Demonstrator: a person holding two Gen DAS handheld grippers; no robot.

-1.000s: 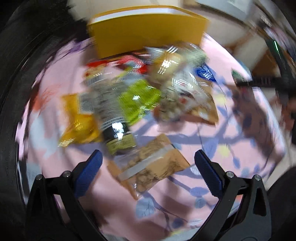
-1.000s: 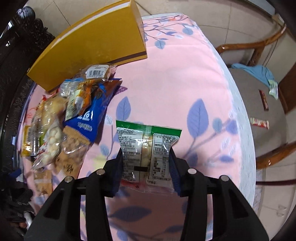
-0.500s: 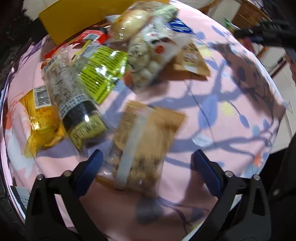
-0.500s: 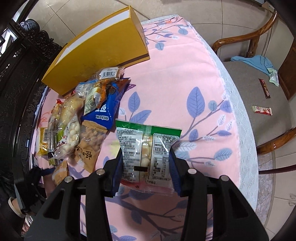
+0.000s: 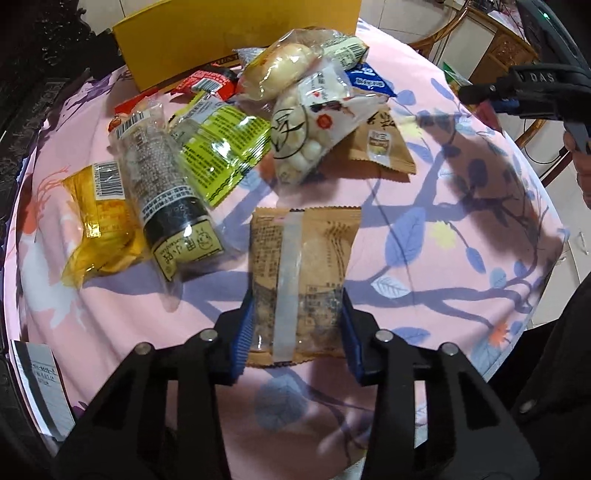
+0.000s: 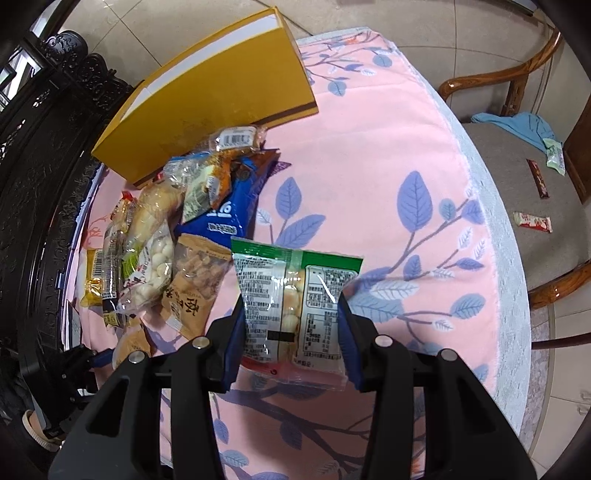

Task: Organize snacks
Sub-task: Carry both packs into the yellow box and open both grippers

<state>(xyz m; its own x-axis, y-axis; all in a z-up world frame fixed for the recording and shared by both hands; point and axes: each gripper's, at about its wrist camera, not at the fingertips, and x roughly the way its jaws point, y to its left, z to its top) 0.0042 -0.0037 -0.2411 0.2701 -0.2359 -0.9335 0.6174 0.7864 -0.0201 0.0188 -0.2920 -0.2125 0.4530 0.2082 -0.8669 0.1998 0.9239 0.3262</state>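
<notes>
the left tool (image 5: 295,332) is closed on a tan biscuit packet (image 5: 301,280) low over the pink desk (image 5: 461,236); the right tool (image 6: 290,332) grips a green-topped snack packet (image 6: 291,310) above bare cloth. both holds are on slippery film, so a packet may slide out. the snack pile (image 5: 221,147) crowds the left; open room lies right, toward the desk edge (image 6: 491,229) and the yellow box (image 6: 221,96) beyond.

Your table (image 6: 388,147) wore a pink cloth printed with blue leaves. Beige floor tiles (image 6: 436,33) lay beyond. A wooden armchair (image 6: 517,77) stood beside it; dark carved furniture (image 6: 44,147) stood opposite.
</notes>
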